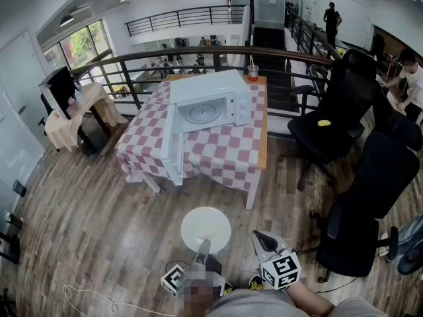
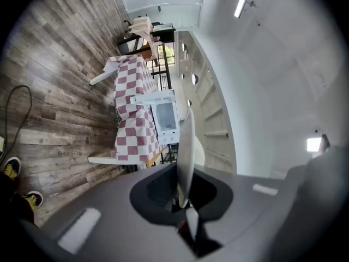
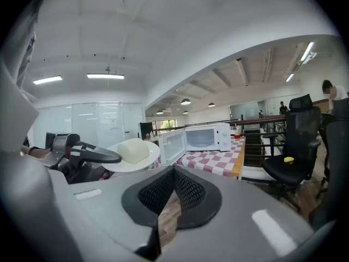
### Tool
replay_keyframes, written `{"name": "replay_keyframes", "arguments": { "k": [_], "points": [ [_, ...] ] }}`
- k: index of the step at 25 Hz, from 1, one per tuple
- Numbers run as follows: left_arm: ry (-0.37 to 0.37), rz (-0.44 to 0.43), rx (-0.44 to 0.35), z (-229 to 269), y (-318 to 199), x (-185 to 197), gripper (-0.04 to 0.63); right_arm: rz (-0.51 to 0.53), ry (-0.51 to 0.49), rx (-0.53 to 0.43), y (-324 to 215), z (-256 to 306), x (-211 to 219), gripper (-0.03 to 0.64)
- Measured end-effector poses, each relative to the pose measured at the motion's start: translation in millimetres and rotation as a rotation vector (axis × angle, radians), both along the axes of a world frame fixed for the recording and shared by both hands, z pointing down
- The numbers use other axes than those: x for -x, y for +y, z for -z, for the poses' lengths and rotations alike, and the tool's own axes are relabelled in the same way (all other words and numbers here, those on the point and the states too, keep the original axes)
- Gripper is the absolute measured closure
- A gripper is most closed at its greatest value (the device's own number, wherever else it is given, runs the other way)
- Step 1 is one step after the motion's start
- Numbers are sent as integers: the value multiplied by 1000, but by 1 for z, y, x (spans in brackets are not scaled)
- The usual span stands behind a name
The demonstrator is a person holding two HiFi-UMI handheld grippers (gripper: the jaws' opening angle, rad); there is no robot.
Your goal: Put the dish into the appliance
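Observation:
A white plate hangs level over the wooden floor, short of the table. My left gripper is shut on its near rim. In the left gripper view the plate shows edge-on between the jaws. From the right gripper view a pale lump of food lies on the plate. The white microwave stands on the checked table with its door swung open to the left. My right gripper is beside the plate, shut and holding nothing.
Two black office chairs stand to the right; one carries a small yellow thing. A red cup sits at the table's far corner. A railing runs behind. A cable lies on the floor at left.

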State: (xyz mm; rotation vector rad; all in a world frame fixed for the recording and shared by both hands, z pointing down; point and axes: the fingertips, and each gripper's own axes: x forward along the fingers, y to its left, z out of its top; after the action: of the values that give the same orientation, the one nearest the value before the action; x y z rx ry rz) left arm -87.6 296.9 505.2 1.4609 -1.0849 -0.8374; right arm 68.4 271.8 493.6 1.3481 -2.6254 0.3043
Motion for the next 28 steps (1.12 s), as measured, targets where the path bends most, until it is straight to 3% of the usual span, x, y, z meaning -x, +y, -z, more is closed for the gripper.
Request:
{"name": "replay_keyframes", "arguments": {
  "k": [11, 28],
  "points": [
    [17, -17, -11, 1, 1, 4, 569, 6, -12, -1, 4, 0, 13, 617],
    [12, -64, -22, 5, 11, 41, 569, -27, -40, -23, 20, 9, 57, 618]
  ]
}}
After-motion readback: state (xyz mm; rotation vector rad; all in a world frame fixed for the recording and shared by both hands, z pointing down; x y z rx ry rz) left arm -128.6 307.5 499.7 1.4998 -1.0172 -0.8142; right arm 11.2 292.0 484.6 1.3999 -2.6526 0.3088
